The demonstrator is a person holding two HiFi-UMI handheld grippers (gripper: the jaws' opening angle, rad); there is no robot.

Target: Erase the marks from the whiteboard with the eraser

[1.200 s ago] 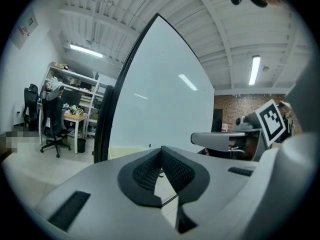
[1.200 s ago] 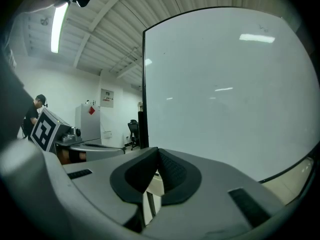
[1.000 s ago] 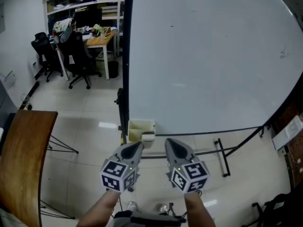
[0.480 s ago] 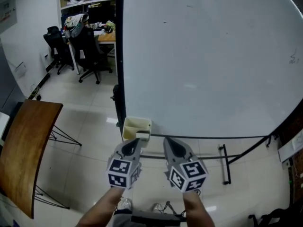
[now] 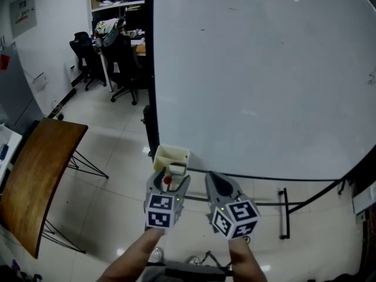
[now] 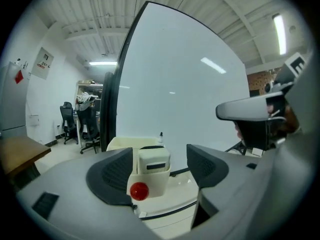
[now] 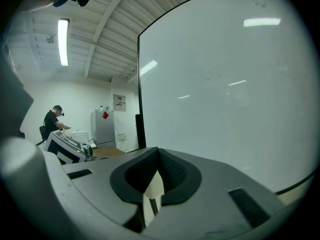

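Jaws of the left gripper (image 6: 160, 168) are being opened around the eraser (image 6: 154, 160) at the cream tray (image 5: 171, 153), pads clear of it. Right gripper (image 7: 156, 178) is being held clenched and empty, just right of it, near the whiteboard (image 5: 264, 75).

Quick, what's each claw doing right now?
Left gripper: opening, eraser between its jaws, not gripped.
Right gripper: closed, nothing held.
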